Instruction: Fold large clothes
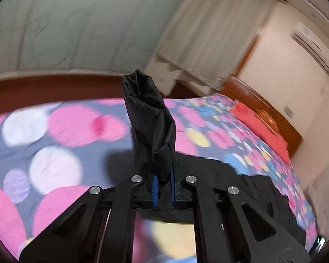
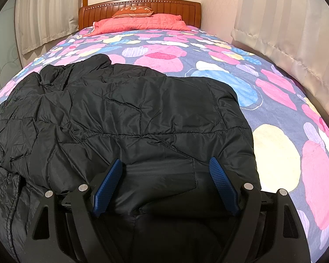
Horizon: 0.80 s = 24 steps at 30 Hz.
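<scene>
Black quilted jacket [image 2: 125, 118] spread on polka-dot bedspread [image 2: 274, 114], left edge cut off, right gripper [image 2: 164, 188] spread wide over its near hem, left gripper [image 1: 163, 188] pinching a raised jacket fold, blurred surroundings, red pillow [image 2: 140, 23] beyond.

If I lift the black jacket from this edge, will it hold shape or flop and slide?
Probably floppy: the jacket lies creased and rumpled on the bed, and the part pinched in the left gripper bunches into a twisted wad. Its shiny shell looks slippery, so a shallow grip may slide. Quilted padding suggests it is light but bulky. The right gripper is open over it.
</scene>
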### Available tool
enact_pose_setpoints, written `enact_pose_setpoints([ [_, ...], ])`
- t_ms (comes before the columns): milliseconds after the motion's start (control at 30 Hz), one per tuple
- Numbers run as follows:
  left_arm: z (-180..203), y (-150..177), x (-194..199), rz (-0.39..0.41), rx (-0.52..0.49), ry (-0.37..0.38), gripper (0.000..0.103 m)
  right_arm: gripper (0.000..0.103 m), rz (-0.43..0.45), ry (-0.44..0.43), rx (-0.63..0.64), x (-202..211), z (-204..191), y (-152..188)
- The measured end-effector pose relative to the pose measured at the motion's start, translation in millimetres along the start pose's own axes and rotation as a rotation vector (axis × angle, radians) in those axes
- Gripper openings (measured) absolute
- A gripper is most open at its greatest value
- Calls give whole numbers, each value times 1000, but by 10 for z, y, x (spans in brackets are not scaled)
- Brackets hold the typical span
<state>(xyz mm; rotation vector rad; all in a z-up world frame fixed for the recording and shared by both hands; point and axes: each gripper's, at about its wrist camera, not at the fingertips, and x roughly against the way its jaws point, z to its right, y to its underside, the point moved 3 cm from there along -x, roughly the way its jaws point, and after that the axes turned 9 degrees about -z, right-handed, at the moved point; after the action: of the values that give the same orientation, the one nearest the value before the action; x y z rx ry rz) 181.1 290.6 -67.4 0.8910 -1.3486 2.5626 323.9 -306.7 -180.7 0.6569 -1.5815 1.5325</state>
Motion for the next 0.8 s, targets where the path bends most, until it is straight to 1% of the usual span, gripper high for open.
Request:
enact_pose_setpoints([
  [33, 162, 10, 17, -2, -30, 18, 7, 81, 0, -1, -1, 1, -3, 5],
  [100, 585, 16, -98, -17, -81, 63, 7, 81, 0, -1, -1, 0, -5, 6],
  [133, 822, 57, -136, -32, -115, 86, 7, 81, 1, 0, -1, 0, -5, 7],
  [167, 943, 124, -197, -46, -139, 99, 7, 81, 2, -2, -1, -1, -2, 3],
  [233, 1333, 252, -289, -78, -197, 129, 7, 81, 3, -3, -3, 6, -2, 4],
  [267, 1433, 319, -338, -90, -218, 141, 7, 81, 4, -5, -4, 8, 2, 0],
  [300, 1638, 409, -374, -106, -255, 153, 7, 81, 4, -6, -5, 8, 4, -4],
  [333, 1762, 476, -430, -115, -279, 161, 7, 81, 5, -6, -6, 10, 6, -7],
  [400, 2197, 694, -529, -152, -354, 195, 7, 81, 5, -4, -5, 13, 1, 6],
  [433, 2237, 812, -565, -164, -374, 202, 7, 81, 5, -5, -6, 14, 8, -2],
  [467, 2495, 952, -609, -187, -416, 222, 7, 81, 5, -6, -6, 14, 3, 8],
  [500, 2641, 1058, -654, -206, -443, 238, 7, 81, 6, -7, -6, 15, 7, 4],
  [600, 2935, 1385, -742, -245, -515, 275, 7, 81, 8, -11, -9, 14, 15, -7],
  [633, 3112, 1518, -762, -255, -546, 288, 7, 81, 9, -13, -10, 13, 17, -12],
  [667, 3149, 1595, -755, -261, -564, 297, 7, 81, 9, -12, -10, 15, 15, -6],
  [733, 3358, 1826, -789, -281, -604, 317, 7, 81, 10, -15, -11, 13, 15, -12],
  [800, 3494, 1990, -887, -304, -626, 328, 7, 81, 12, -17, -14, 15, 12, -2],
])
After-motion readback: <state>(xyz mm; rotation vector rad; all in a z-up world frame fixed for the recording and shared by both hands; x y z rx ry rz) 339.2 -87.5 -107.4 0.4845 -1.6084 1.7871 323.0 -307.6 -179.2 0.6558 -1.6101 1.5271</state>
